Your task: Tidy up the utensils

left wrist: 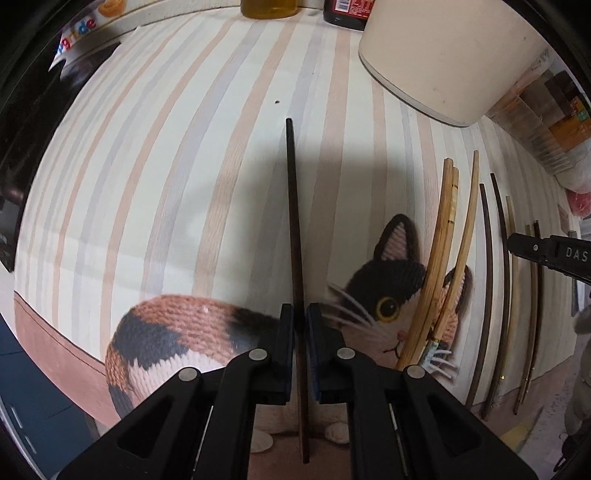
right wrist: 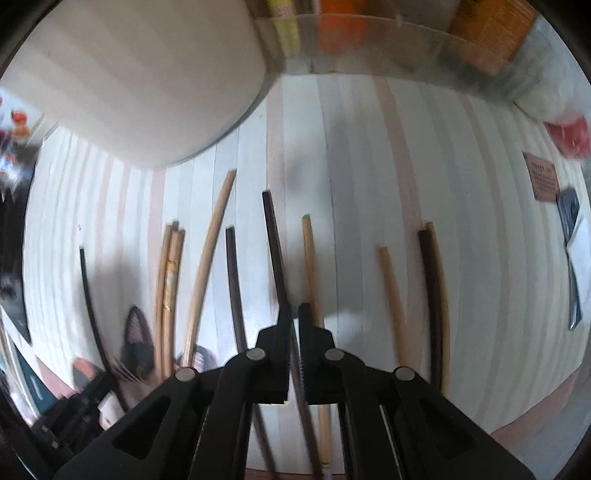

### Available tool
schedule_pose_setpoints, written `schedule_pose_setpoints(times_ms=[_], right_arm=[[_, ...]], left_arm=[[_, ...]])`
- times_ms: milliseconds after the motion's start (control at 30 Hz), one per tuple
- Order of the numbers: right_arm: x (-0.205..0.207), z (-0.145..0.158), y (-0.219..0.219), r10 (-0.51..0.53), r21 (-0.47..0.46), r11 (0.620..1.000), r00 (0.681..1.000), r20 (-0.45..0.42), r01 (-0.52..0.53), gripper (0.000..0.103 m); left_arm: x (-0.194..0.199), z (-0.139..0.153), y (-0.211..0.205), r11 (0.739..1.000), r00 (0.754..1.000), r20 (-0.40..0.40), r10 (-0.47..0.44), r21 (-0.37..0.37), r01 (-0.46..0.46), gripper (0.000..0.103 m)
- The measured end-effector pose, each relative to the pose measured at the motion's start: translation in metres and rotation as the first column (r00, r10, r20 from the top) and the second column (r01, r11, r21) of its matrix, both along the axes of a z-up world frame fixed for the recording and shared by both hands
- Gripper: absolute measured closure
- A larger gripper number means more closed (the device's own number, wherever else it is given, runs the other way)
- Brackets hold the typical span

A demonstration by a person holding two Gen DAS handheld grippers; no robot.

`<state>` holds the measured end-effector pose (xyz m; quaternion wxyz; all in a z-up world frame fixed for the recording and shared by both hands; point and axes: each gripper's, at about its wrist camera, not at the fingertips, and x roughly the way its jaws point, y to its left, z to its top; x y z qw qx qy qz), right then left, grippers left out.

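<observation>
**On the cat mat: a dark chopstick in each gripper**

On the striped cloth (left wrist: 221, 166) with the knitted calico cat print (left wrist: 391, 295), the left gripper (left wrist: 300, 325) has its jaws pressed in on a dark chopstick (left wrist: 293, 221). The stick runs straight out between the pads and points toward the far side of the table, its back end poking out behind the fingers.

Over on the right side of that view sits a loose row of chopsticks: a bundle of light bamboo ones (left wrist: 439, 258) lying across the cat's face, then several dark and pale ones farther right. A big cream tub (left wrist: 454, 55) stands past them, with a bottle of yellow liquid (left wrist: 269, 8) along the far edge.

Right wrist view is a bit blurry, but the right gripper (right wrist: 294, 325) looks nearly closed, jaws pinching another dark stick (right wrist: 275, 251) that angles up and left from the fingers. Around it lie the rest: bamboo pair (right wrist: 170, 280), a long pale one (right wrist: 210, 251), a dark one (right wrist: 234, 280) just left of the held stick, tan ones (right wrist: 310, 266) to the right, and a dark-and-tan pair (right wrist: 434, 295) farther out. Same cream tub (right wrist: 140, 74) sits top left there.
</observation>
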<state>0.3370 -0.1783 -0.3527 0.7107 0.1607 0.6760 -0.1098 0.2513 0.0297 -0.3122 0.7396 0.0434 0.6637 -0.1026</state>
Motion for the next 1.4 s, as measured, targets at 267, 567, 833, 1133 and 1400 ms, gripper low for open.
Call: schedule_pose_setpoints(times_ms=[267, 567, 833, 1133, 1400], right_arm=[[0.002, -0.002, 0.004, 0.070, 0.053, 0.996, 0.998, -0.003, -0.070, 0.097], [-0.010, 0.000, 0.018, 0.143, 0.076, 0.987, 0.989, -0.045, -0.140, 0.098], [-0.037, -0.008, 0.008, 0.139, 0.164, 0.979, 0.987, -0.084, -0.124, 0.098], [-0.029, -0.005, 0.012, 0.137, 0.116, 0.985, 0.987, -0.087, -0.126, 0.098], [-0.052, 0.010, 0.022, 0.110, 0.107, 0.988, 0.994, 0.014, -0.111, 0.099]], left_arm=[[0.040, 0.006, -0.017, 1.000, 1.000, 0.018, 0.006, 0.031, -0.006, 0.093], [0.057, -0.003, -0.034, 0.998, 1.000, 0.026, 0.009, 0.063, -0.011, 0.092], [0.086, -0.002, -0.034, 0.996, 0.999, 0.043, 0.033, 0.078, -0.036, 0.060], [0.114, -0.005, -0.059, 0.998, 0.998, 0.063, -0.013, 0.061, 0.010, 0.099], [0.106, 0.027, -0.062, 1.000, 0.994, 0.111, 0.002, -0.021, 0.000, 0.100]])
